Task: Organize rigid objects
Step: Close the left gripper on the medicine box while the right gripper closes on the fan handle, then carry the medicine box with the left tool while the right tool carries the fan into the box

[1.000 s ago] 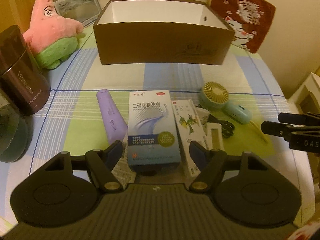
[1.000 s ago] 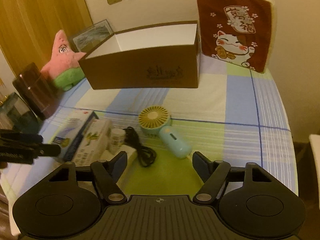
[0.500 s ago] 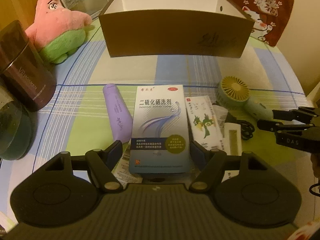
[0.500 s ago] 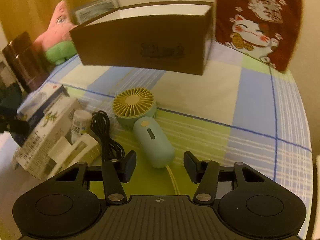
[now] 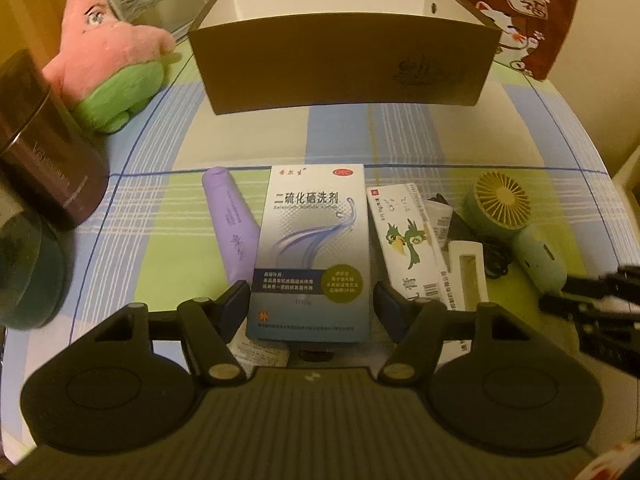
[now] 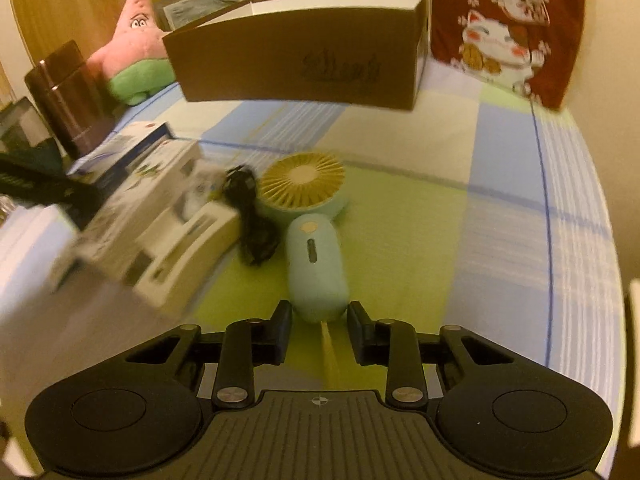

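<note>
A blue and white medicine box (image 5: 312, 248) lies on the checked cloth, its near end between the fingers of my left gripper (image 5: 312, 304), which is open around it with gaps either side. A mint handheld fan (image 6: 312, 216) lies to the right; it also shows in the left wrist view (image 5: 516, 220). My right gripper (image 6: 319, 322) is open, its fingers either side of the fan handle's near end, close but apart. A brown open box (image 5: 344, 44) stands at the back. A purple tube (image 5: 232, 220) lies left of the medicine box.
A white carton with a green bird (image 5: 408, 240), a white holder (image 5: 466, 272), a small tube and a black cable (image 6: 252, 220) lie between box and fan. A Patrick plush (image 5: 108, 60), dark canister (image 5: 44, 148) and red cat cloth (image 6: 504, 28) stand around.
My left gripper has moved forward so the medicine box's end lies between its fingers. My right gripper has moved forward and narrowed around the fan's handle.
</note>
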Demonstrator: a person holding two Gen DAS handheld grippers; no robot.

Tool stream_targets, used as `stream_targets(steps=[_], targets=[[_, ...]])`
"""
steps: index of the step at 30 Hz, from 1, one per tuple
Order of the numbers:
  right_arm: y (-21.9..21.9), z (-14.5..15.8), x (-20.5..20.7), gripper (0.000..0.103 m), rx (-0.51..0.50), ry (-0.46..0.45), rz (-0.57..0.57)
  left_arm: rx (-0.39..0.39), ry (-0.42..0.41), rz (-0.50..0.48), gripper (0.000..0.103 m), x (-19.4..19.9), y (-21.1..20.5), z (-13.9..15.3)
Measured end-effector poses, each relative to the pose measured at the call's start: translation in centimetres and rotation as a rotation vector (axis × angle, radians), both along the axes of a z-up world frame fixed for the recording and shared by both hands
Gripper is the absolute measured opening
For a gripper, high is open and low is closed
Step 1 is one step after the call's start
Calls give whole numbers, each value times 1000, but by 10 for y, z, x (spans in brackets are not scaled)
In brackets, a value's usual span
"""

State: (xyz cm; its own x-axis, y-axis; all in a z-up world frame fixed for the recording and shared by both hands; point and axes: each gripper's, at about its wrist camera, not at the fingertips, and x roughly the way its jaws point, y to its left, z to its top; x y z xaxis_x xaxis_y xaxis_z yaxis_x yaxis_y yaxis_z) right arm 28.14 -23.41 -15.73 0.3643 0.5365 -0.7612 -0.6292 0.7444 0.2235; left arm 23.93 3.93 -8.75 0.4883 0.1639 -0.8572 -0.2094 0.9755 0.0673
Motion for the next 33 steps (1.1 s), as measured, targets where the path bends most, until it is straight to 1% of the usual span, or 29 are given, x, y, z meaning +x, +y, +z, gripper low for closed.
stream_targets(steps=[2,3,4,7,13,18,24,29,30,31,33], targets=[[-2,3,-4,33,27,38,-16,10,4,-25,66,3,1,0],[-2,5,-4,38,28,45,-32,12,7,-38,66,5,2,0],[-2,7,-4,45,26,42,-52,11,9,-49,66,7,3,-1],[0,14,3,49,27,9,-101,18,14,-85,66,16,4,-2],[22,13,15,49,-25,-35,-101,15,26,-124,65,33,8,-10],[39,4,25,49,-61,-29,-116,3,15,-132,63,38,15,-12],[51,-2,35,48,-98,-38,-126,2,-2,-148,62,43,22,-12],[61,-4,41,48,-131,-69,-119,-8,-2,-160,62,46,24,-13],[64,-4,42,43,-134,-76,-113,-10,-2,-162,62,46,25,-13],[66,-4,42,34,-131,-80,-100,-12,-3,-163,62,46,25,-13],[71,-3,41,34,-149,-94,-91,-14,-6,-169,62,47,26,-13]])
